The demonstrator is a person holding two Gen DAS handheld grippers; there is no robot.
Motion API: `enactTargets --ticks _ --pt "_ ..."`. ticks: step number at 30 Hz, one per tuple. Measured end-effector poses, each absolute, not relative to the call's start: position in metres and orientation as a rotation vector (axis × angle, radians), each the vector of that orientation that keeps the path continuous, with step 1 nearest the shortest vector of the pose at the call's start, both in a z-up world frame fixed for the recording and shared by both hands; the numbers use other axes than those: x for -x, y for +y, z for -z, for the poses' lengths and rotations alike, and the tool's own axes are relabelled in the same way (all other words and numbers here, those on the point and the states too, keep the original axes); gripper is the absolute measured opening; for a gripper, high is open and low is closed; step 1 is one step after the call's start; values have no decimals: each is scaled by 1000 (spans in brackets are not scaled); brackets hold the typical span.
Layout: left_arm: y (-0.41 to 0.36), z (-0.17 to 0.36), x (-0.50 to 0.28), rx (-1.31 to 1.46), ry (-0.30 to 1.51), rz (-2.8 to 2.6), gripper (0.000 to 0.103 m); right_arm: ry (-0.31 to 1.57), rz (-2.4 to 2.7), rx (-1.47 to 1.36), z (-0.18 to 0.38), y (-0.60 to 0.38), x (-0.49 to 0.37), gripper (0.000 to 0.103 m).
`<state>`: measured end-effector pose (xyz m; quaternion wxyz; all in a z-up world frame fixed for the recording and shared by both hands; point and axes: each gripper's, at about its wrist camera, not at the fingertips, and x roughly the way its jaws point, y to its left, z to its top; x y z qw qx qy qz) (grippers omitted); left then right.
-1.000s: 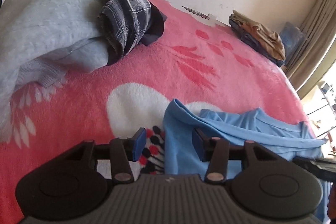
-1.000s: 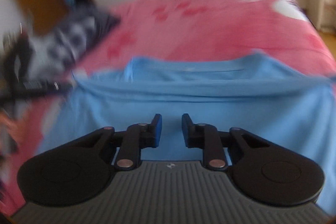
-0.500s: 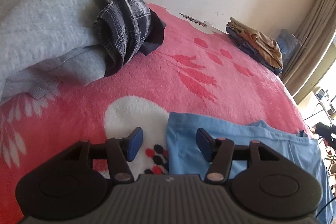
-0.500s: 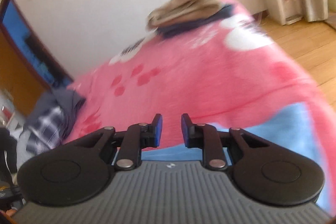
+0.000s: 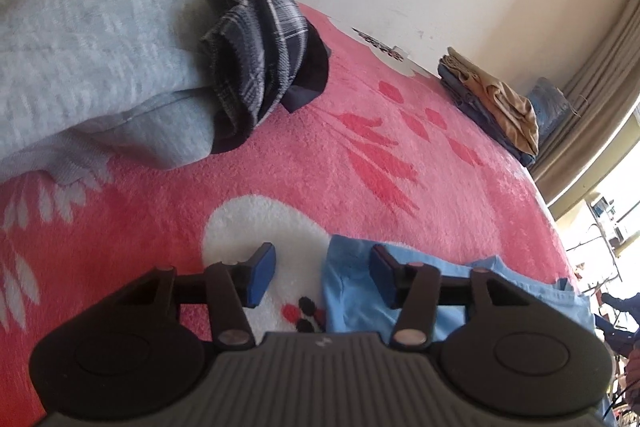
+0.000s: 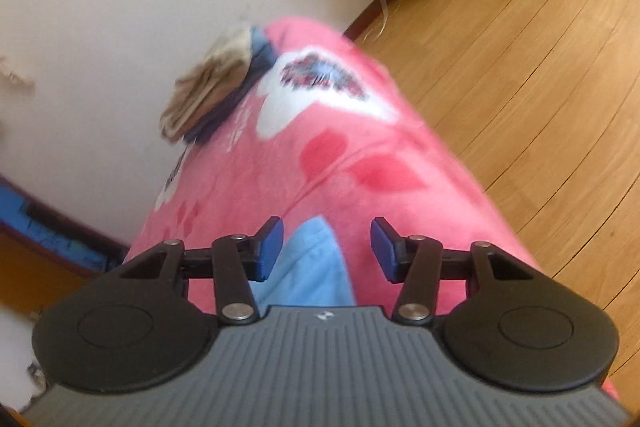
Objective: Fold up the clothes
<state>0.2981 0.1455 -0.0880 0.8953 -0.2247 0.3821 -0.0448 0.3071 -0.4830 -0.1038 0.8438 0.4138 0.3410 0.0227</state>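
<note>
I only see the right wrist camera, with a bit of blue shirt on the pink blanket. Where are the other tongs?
Observer: The left tongs hang over one edge of the blue shirt. Their jaws are closing, with that edge in the gap but not pinched.
Child: Are there more clothes to fold?
Observer: Yes, there's a pile: a grey sweater with a plaid shirt bunched against it.
Child: Where is the pile?
Observer: It's further up the blanket towards the wall, well apart from the blue shirt.
</note>
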Motion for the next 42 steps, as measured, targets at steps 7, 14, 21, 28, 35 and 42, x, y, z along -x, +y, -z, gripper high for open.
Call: enactTargets --ticks 7,14,21,28,35,42 --pt "153 87 -294 479 785 98 40 751 -115 -809 100 -466 -322 48" --pt "136 87 -301 370 780 114 40 757 -107 -789 102 -470 -320 36" --pt "115 84 -301 280 748 132 31 746 -114 -747 102 -465 -321 12" --pt "110 86 -297 297 747 157 37 711 -113 -699 95 -460 -316 4" --pt "109 85 -295 283 741 48 5 643 -99 -642 81 -453 -309 3" --pt "115 64 -286 340 659 34 4 543 -122 -604 54 -450 -303 2"
